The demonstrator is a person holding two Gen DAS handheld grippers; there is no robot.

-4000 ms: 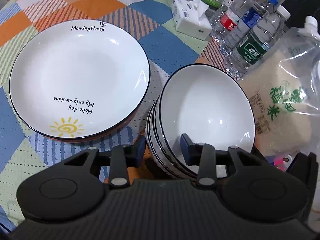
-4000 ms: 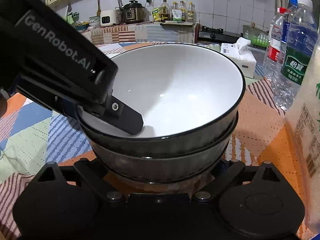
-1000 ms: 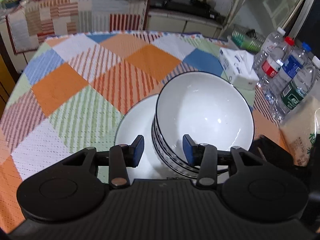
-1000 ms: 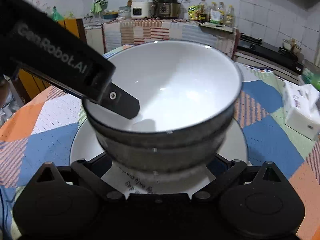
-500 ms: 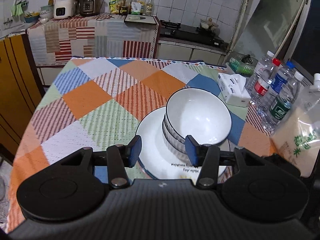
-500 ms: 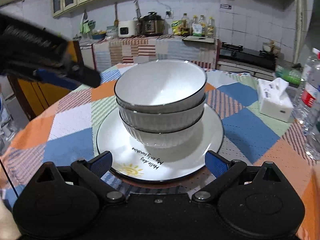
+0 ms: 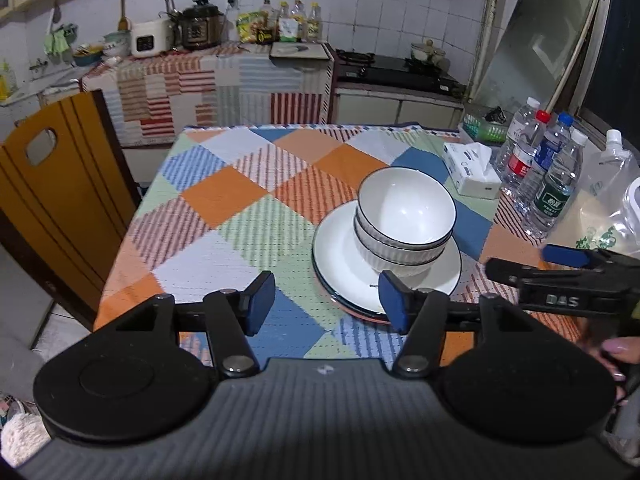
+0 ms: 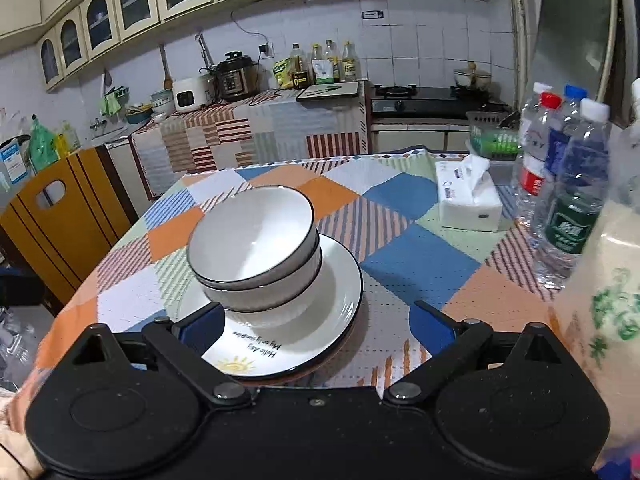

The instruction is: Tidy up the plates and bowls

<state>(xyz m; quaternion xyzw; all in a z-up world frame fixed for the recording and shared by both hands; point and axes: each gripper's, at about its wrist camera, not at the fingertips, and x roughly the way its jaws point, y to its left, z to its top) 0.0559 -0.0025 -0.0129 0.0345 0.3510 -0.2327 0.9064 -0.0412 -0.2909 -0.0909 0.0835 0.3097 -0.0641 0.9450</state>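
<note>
Left gripper [image 7: 326, 302] and right gripper [image 8: 316, 322] gape wide, empty; two stacked bowls [image 7: 404, 224] sit on plates [image 7: 340, 258].

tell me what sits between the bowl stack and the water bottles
The tissue box stands on the tablecloth between the bowl stack and the water bottles, clearest in the right wrist view.

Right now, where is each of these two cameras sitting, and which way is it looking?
Left wrist: rides the left gripper, above the table's near edge, facing the kitchen counter; its open blue-padded fingers, the right gripper and a fingertip show.
Right wrist: rides the right gripper, lower, facing likewise; only its open fingers show.
Shared: the stacked black-rimmed white bowls on the white sun-print plate, the white tissue box.
</note>
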